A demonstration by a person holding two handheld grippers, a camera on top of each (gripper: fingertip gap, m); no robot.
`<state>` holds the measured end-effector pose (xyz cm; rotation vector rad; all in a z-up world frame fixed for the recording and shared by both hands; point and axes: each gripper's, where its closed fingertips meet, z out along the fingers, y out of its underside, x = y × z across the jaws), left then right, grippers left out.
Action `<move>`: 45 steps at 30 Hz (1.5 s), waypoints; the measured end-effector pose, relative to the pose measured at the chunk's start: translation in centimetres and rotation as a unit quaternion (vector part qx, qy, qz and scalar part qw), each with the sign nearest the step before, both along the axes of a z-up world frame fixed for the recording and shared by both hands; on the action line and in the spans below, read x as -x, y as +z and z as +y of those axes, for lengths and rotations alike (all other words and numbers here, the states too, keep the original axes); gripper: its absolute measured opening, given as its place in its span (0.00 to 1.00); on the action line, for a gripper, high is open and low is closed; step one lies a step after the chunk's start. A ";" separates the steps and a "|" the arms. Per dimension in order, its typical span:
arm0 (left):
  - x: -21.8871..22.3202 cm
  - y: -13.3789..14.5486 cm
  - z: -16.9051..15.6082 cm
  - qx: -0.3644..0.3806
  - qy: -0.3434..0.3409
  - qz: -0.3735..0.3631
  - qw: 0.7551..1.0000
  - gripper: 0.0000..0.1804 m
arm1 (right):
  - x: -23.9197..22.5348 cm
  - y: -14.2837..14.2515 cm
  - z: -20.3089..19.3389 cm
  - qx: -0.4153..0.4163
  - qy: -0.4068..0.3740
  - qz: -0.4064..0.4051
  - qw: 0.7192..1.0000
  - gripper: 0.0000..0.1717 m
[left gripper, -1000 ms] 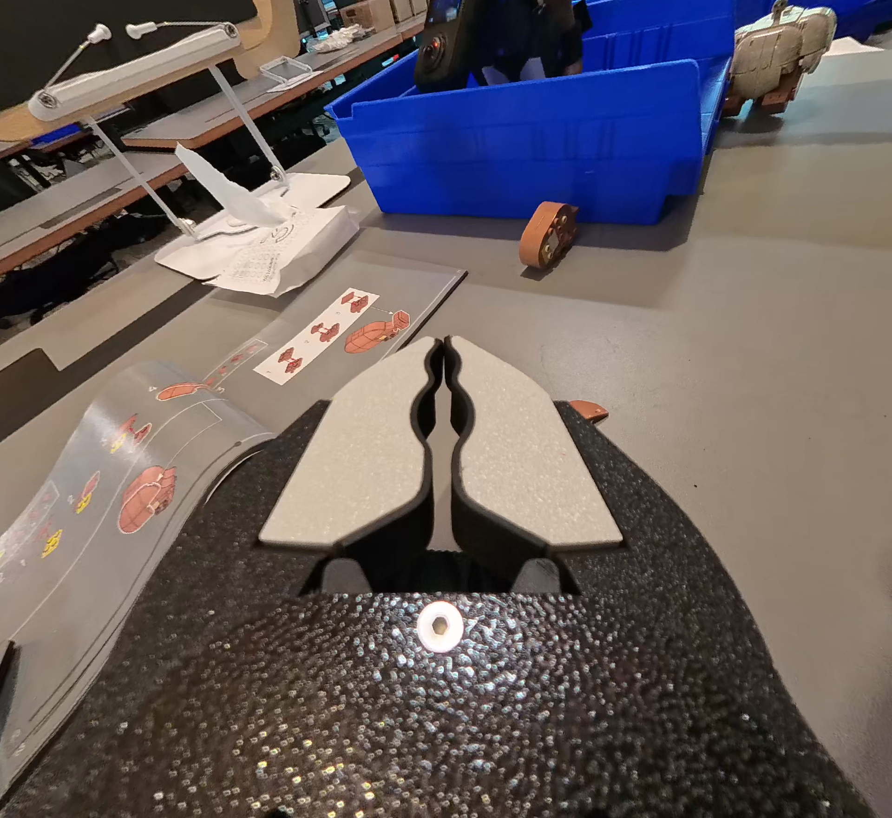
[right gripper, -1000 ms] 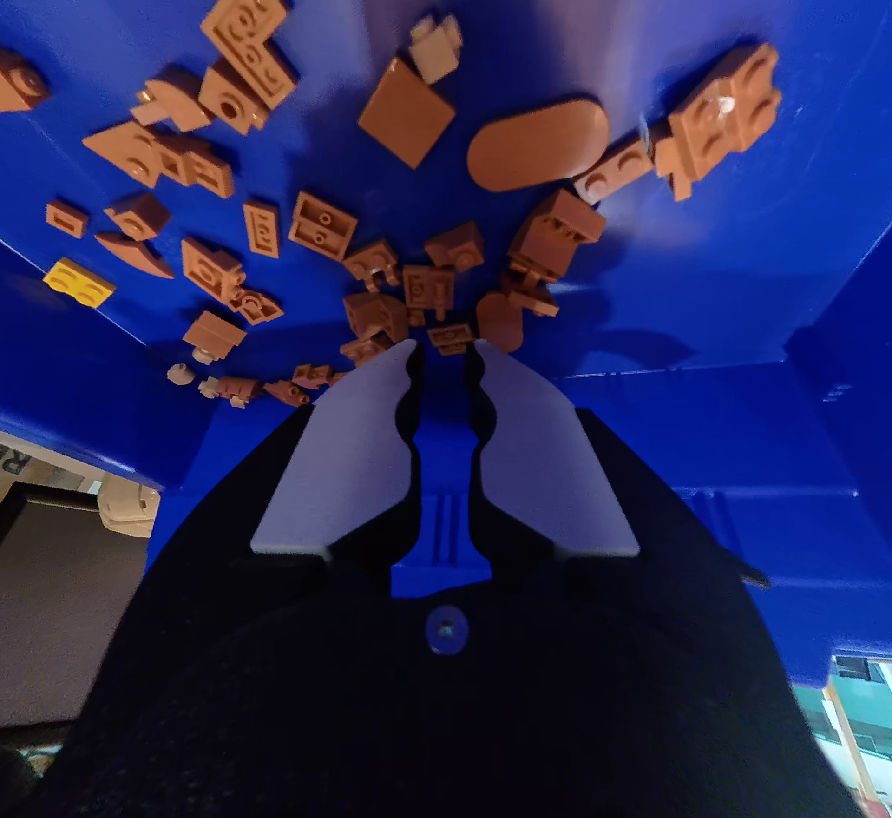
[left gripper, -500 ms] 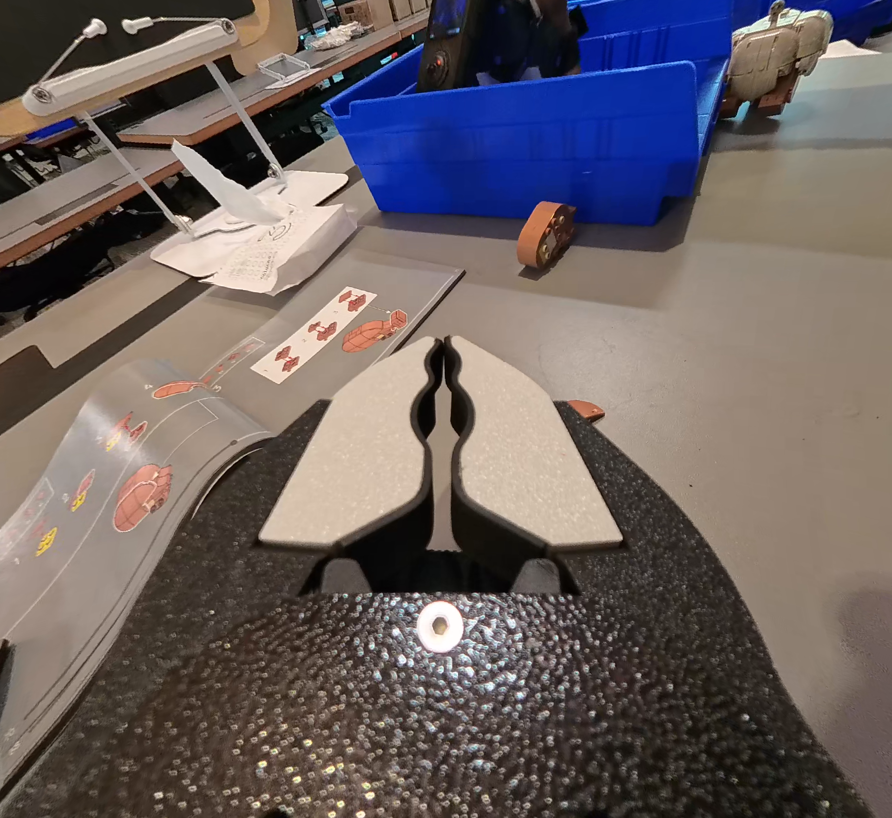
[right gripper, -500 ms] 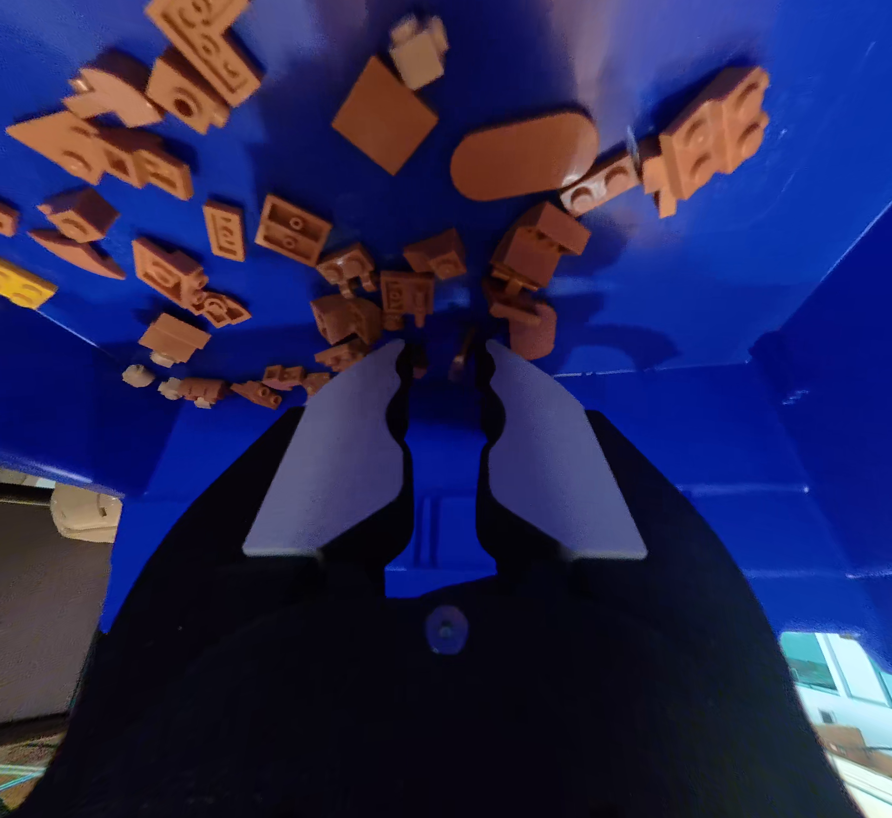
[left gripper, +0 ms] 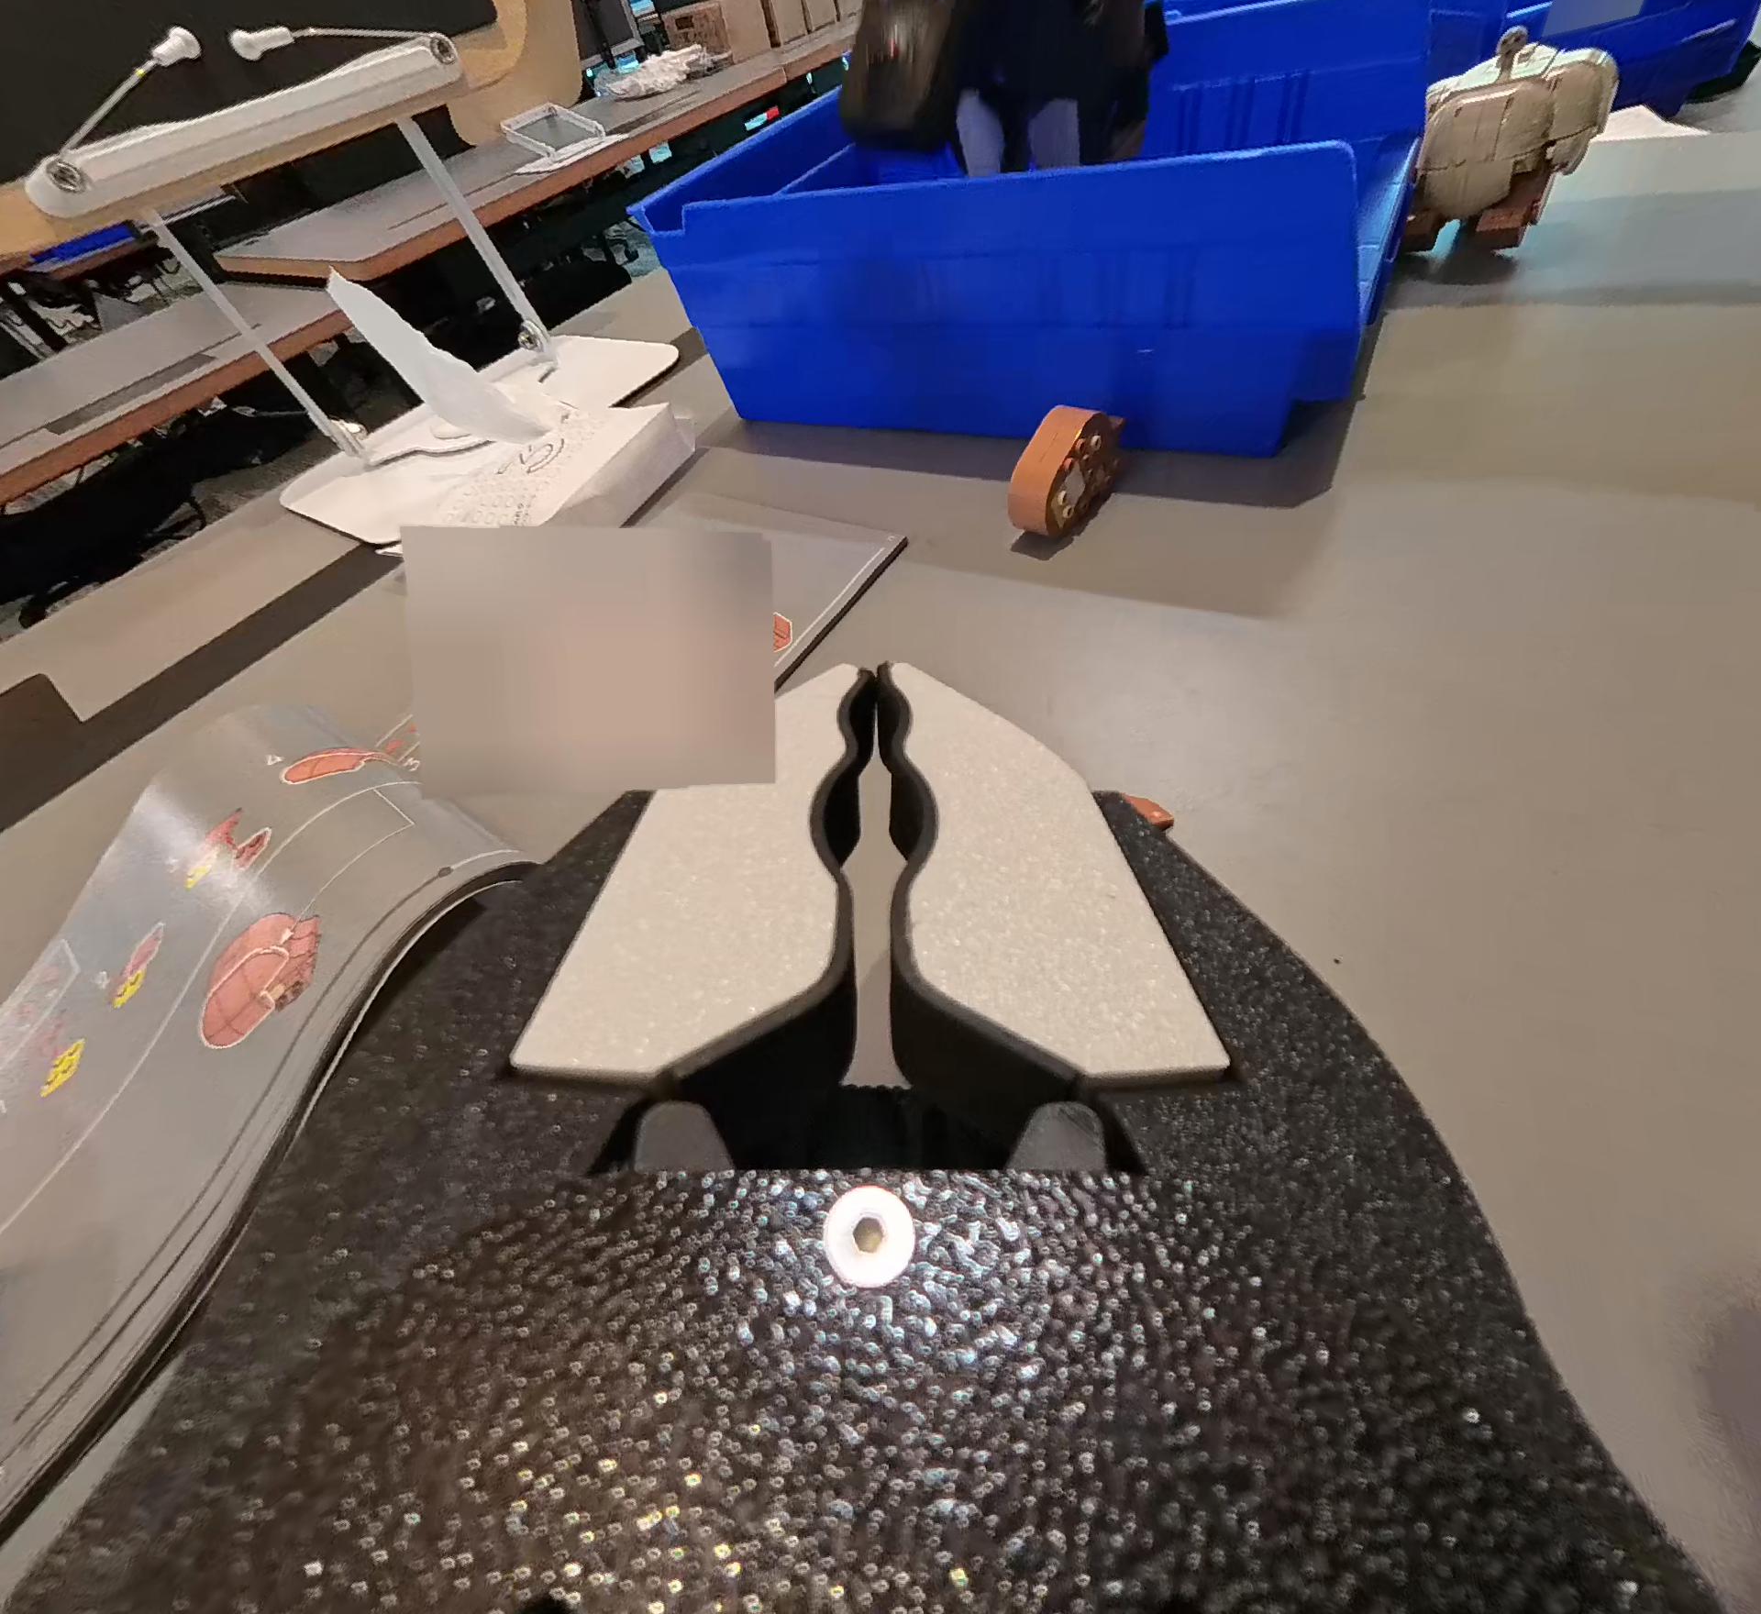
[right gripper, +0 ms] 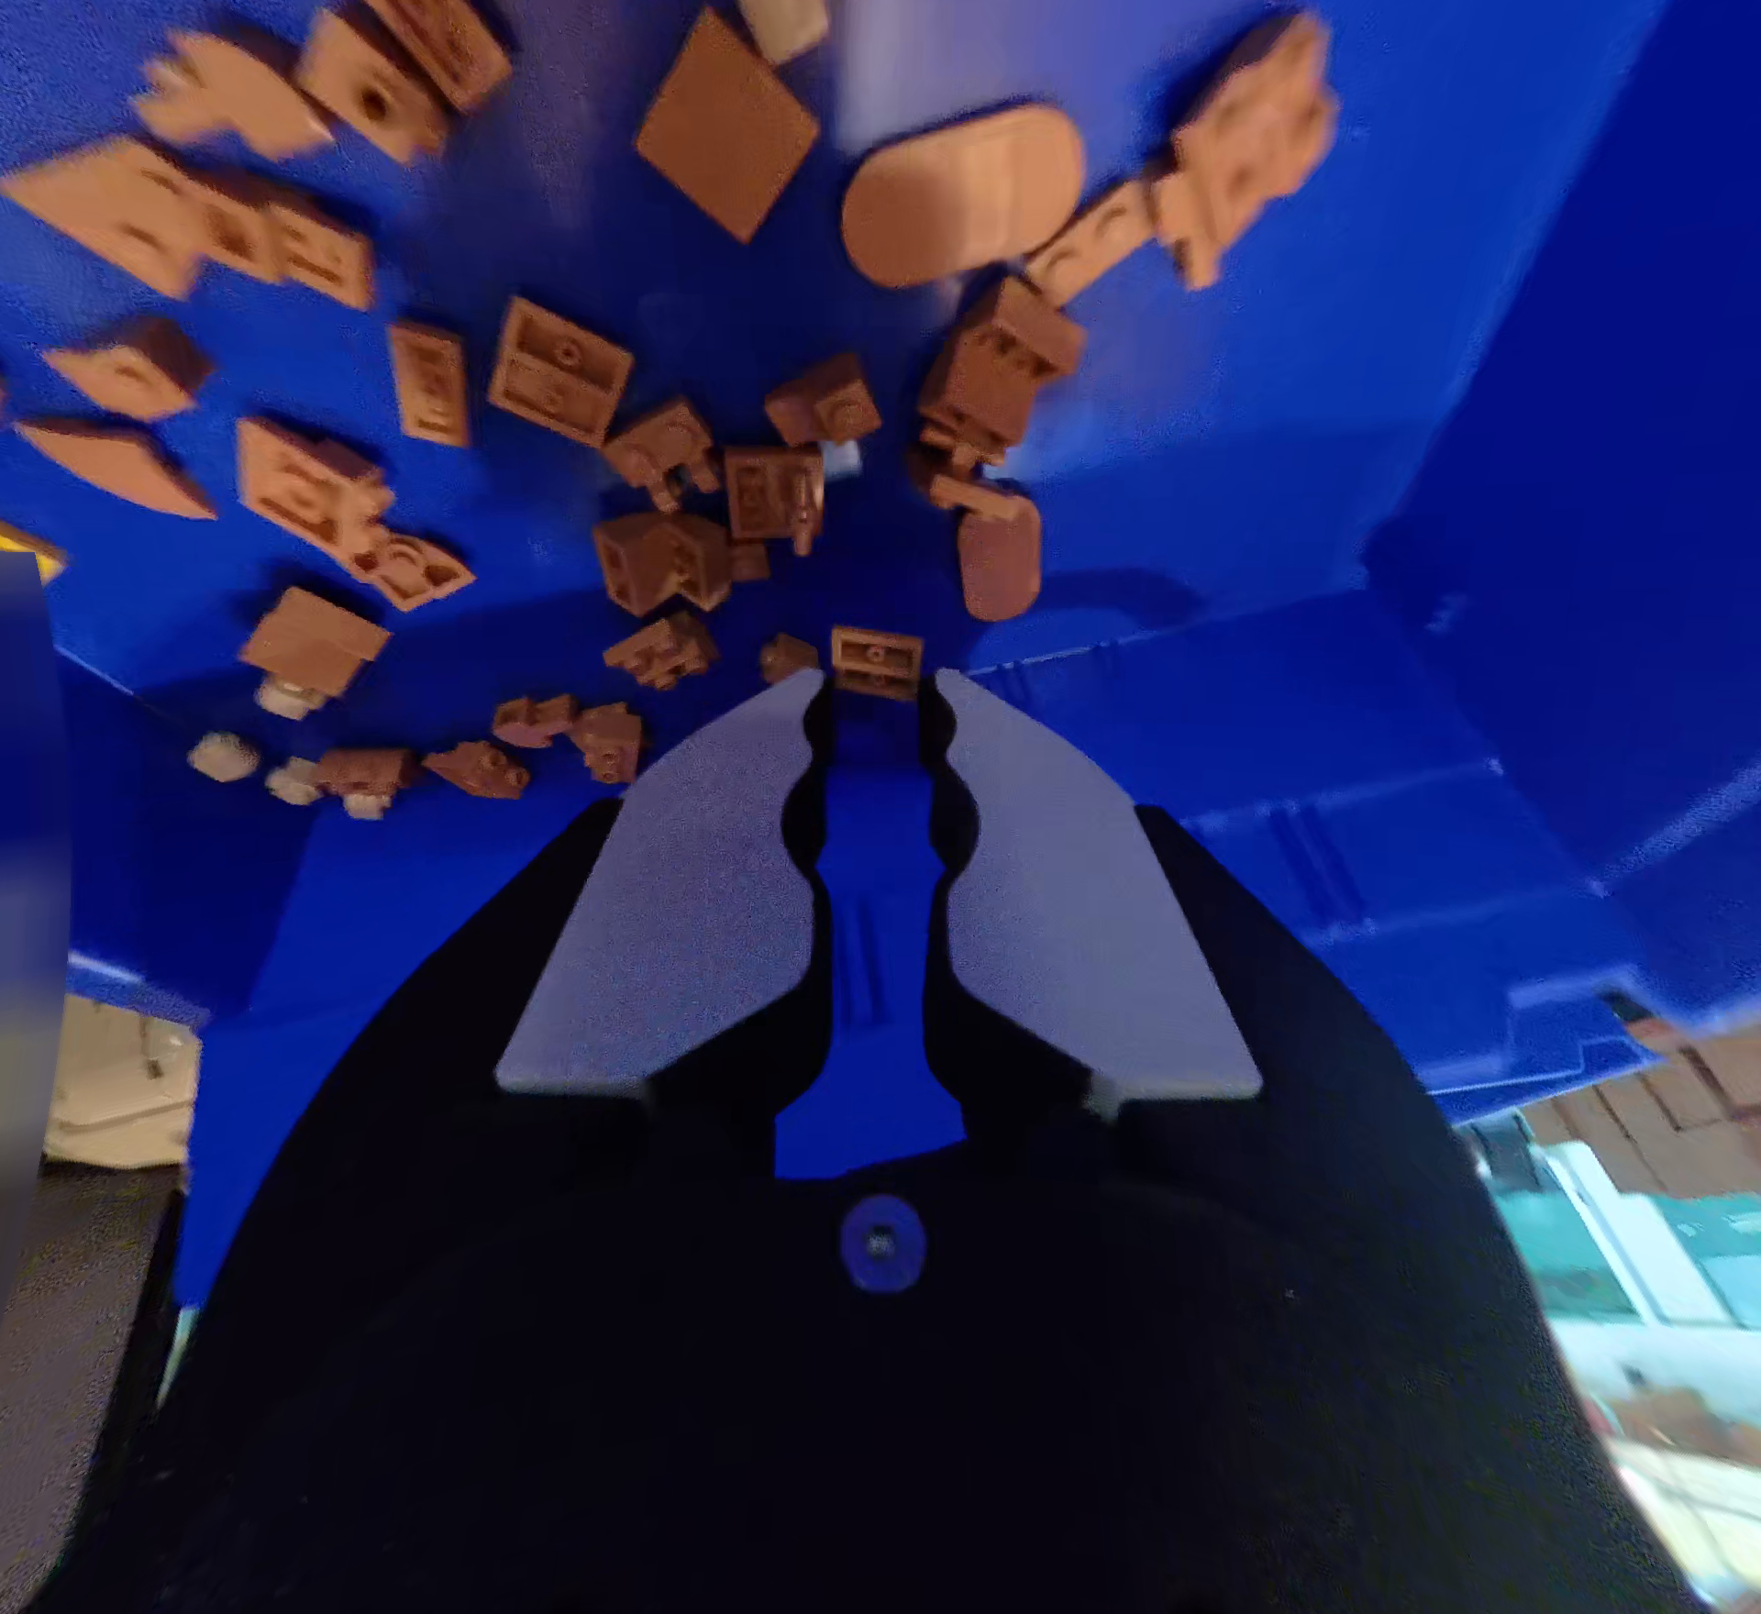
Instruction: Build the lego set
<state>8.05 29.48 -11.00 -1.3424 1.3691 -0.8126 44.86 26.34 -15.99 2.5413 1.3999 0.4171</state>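
Pinching 1 brown brick (right gripper: 877,661), right hand-held gripper (right gripper: 879,680); left hand-held gripper (left gripper: 877,675) closed, empty.

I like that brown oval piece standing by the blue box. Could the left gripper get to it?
Probably yes: the left gripper, shut and holding nothing, faces the brown oval piece across bare grey table. It would need to open first.
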 end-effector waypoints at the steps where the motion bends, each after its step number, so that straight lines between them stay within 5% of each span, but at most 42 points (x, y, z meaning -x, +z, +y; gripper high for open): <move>1: 0.0 0.1 -0.1 0.003 -0.001 -0.002 1.000 0.00 | 1.0 1.0 0.3 -0.037 -0.007 0.029 0.999 0.10; 5: 0.2 1.3 -0.6 0.029 -0.015 -0.033 0.999 0.00 | 9.3 7.0 0.7 -0.226 -0.028 0.224 0.947 0.09; 10: 0.8 3.6 -1.3 0.132 -0.060 -0.090 0.985 0.00 | 22.2 13.6 -2.6 -0.431 -0.007 0.408 0.805 0.09; 14: 1.4 4.5 -3.2 0.263 -0.113 -0.114 0.951 0.00 | 30.9 13.1 -5.0 -0.496 0.010 0.499 0.711 0.09; 17: 1.7 3.9 -5.4 0.394 -0.155 -0.096 0.901 0.02 | 34.2 10.6 -4.1 -0.542 0.001 0.508 0.669 0.09; 24: 1.8 2.1 -7.1 0.558 -0.134 -0.088 0.814 0.09 | 35.8 8.8 -2.3 -0.623 0.039 0.446 0.641 0.09; 31: 0.7 2.6 -7.5 0.587 -0.110 -0.110 0.794 0.16 | 36.5 8.2 -2.4 -0.681 0.150 0.324 0.640 0.09; 38: -0.3 2.4 -7.3 0.514 -0.071 -0.093 0.850 0.18 | 37.0 7.0 -2.5 -0.689 0.214 0.251 0.645 0.09; 45: -0.4 1.7 -7.4 0.372 -0.058 -0.059 0.924 0.14 | 37.1 7.0 -2.6 -0.686 0.219 0.261 0.643 0.09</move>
